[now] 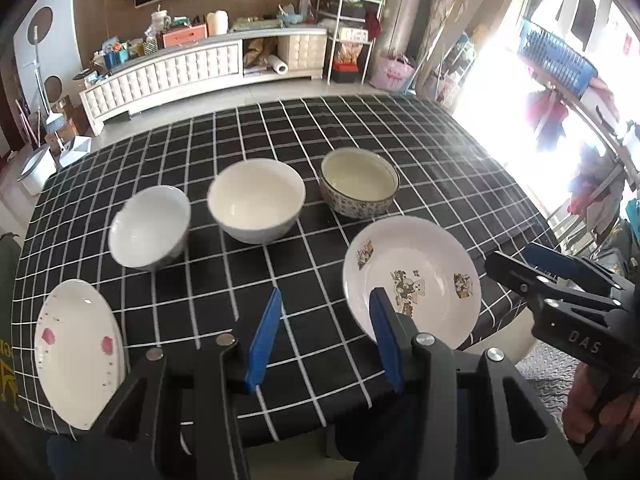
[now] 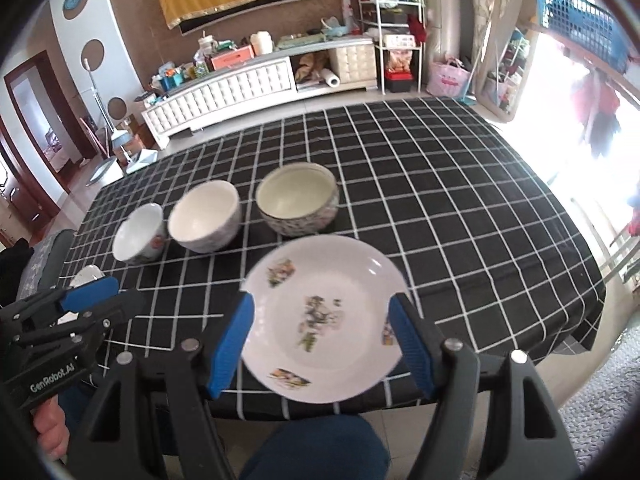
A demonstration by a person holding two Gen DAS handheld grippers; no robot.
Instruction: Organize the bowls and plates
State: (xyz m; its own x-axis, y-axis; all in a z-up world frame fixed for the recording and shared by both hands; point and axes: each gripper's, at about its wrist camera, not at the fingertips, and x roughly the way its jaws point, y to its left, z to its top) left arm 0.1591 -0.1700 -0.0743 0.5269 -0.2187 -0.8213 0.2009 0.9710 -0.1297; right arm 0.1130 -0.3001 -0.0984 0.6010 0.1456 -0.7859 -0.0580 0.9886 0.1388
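Note:
A white plate with cartoon prints (image 1: 416, 276) (image 2: 324, 320) lies at the table's near edge. A white plate with pink flowers (image 1: 76, 352) lies at the near left. Behind stand three bowls in a row: a small white bowl (image 1: 150, 232) (image 2: 138, 238), a larger white bowl (image 1: 256, 200) (image 2: 204, 216) and a patterned bowl (image 1: 358, 182) (image 2: 298, 204). My left gripper (image 1: 324, 344) is open above the cloth between the two plates. My right gripper (image 2: 324, 344) is open with its fingers on either side of the cartoon plate, seemingly above it.
The table wears a black cloth with white checks (image 1: 280, 128) (image 2: 460, 200). A white cabinet (image 1: 200, 68) stands across the floor behind it. The table's near edge runs just under both grippers; my knee in blue (image 2: 320, 448) is below it.

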